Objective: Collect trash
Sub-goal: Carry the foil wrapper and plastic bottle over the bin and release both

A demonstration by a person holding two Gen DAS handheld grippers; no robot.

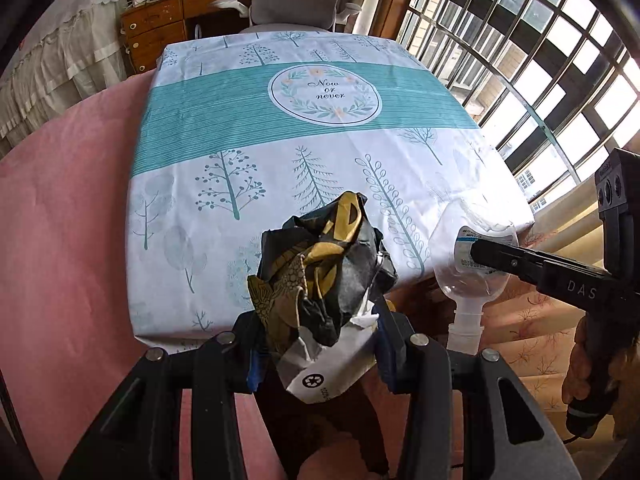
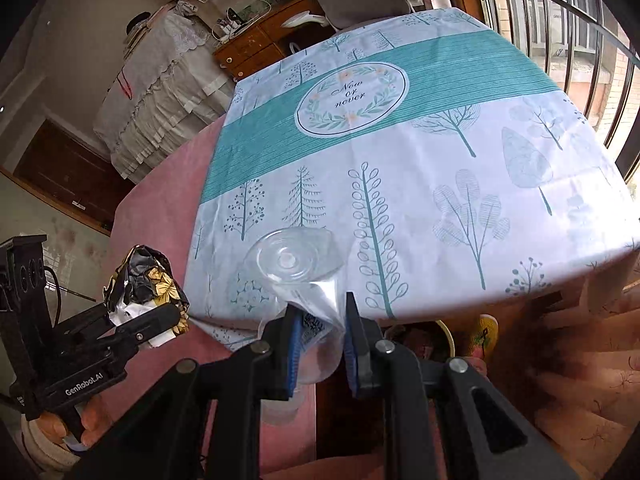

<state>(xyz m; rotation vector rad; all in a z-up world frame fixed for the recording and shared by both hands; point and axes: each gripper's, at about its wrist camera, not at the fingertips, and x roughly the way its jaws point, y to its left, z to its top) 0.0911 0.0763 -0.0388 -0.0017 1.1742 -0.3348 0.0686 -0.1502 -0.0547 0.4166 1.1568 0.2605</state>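
Crumpled black-and-gold paper wad (image 1: 324, 276) and crushed clear plastic bottle (image 2: 304, 276), both aloft off the table edge.

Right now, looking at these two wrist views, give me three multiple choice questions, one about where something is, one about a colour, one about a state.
1. Where is the clear plastic bottle?
A. Lying on the tablecloth
B. Between the right gripper's jaws
C. On the wooden dresser

2. What colour is the tablecloth's wide stripe?
A. Teal
B. Red
C. Yellow

3. What state is the left gripper in?
A. Open and holding nothing
B. Closed on the crumpled black and gold paper
C. Out of sight

Answers: B, the bottle sits pinched between the blue pads in the right wrist view. A, the band around "Now or never" is teal. B, both views show the paper clamped.
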